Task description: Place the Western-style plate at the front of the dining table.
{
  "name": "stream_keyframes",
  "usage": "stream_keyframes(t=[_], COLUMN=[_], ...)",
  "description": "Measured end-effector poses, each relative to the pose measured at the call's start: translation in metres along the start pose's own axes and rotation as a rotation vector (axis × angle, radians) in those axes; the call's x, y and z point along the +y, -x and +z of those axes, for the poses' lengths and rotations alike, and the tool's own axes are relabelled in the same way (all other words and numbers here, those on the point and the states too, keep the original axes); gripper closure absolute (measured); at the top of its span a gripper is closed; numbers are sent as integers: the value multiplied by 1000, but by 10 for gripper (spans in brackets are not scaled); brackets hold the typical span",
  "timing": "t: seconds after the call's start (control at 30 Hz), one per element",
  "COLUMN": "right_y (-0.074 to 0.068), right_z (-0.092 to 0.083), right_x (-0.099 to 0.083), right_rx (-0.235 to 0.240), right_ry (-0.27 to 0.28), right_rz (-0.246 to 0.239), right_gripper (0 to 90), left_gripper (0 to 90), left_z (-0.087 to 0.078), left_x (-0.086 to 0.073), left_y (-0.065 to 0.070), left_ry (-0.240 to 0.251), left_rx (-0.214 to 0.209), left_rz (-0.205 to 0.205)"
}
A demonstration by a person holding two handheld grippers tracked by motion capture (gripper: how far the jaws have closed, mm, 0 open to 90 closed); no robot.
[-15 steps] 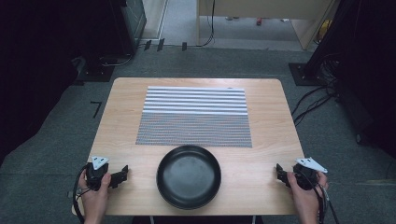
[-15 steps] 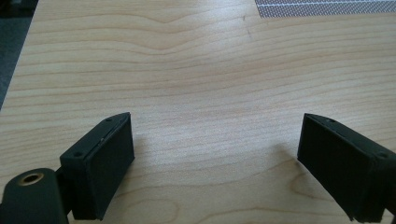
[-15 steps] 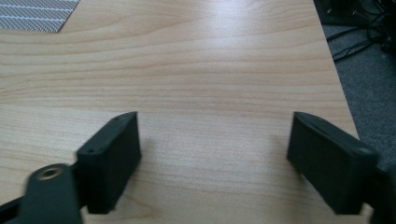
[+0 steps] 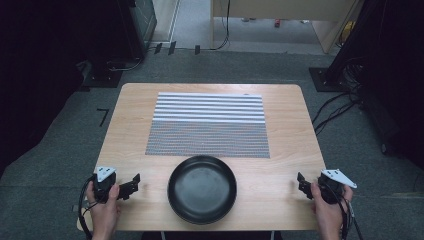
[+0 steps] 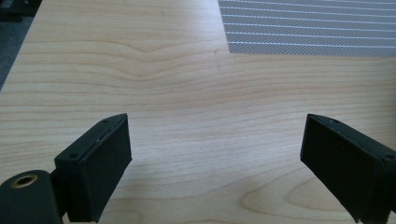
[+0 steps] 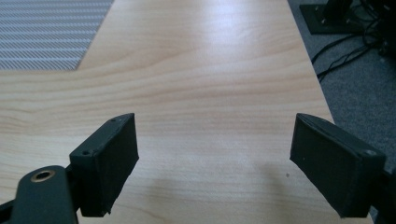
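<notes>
black pan [image 4: 202, 189] sat empty at the near middle of the wooden table [image 4: 130, 125], just in front of the grey striped mat [image 4: 207, 124] and apart from it. left gripper [image 4: 131, 184] was held low by the near left corner, well apart from the pan, its jaws spread wide over bare wood [image 5: 215, 154]. right gripper [image 4: 301, 181] was held by the near right edge, jaws likewise wide apart with nothing between them [image 6: 215, 158]. cables [image 4: 332, 112] lay on the grey floor to the right.

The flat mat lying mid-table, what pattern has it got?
The rectangular mat has grey-and-white stripes on its far half and fine grey mesh nearer; clearest in the high view.
</notes>
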State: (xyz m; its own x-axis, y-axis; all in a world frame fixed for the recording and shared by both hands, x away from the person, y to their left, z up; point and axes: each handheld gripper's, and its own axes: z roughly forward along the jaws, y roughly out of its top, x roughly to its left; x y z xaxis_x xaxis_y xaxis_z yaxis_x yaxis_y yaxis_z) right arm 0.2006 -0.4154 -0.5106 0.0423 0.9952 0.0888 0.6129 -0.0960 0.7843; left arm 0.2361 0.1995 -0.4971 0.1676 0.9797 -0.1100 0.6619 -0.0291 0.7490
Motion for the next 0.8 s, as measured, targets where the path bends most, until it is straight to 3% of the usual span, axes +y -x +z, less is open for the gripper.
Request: stream_keyframes(t=[0.4, 0.7, 0.8], right_y=[-28, -45, -57], right_z=[-16, -17, -17], right_x=[10, 11, 10], right_rx=[64, 119, 152], right_ry=[98, 109, 113], right_rz=[-7, 5, 10], right_gripper=[153, 155, 157], left_gripper=[85, 85, 85], left_z=[-3, -6, -8], left_x=[2, 3, 3], left_y=[17, 32, 37], left_ry=[22, 36, 42], left_rx=[-68, -126, -150], left_rz=[-19, -16, -19])
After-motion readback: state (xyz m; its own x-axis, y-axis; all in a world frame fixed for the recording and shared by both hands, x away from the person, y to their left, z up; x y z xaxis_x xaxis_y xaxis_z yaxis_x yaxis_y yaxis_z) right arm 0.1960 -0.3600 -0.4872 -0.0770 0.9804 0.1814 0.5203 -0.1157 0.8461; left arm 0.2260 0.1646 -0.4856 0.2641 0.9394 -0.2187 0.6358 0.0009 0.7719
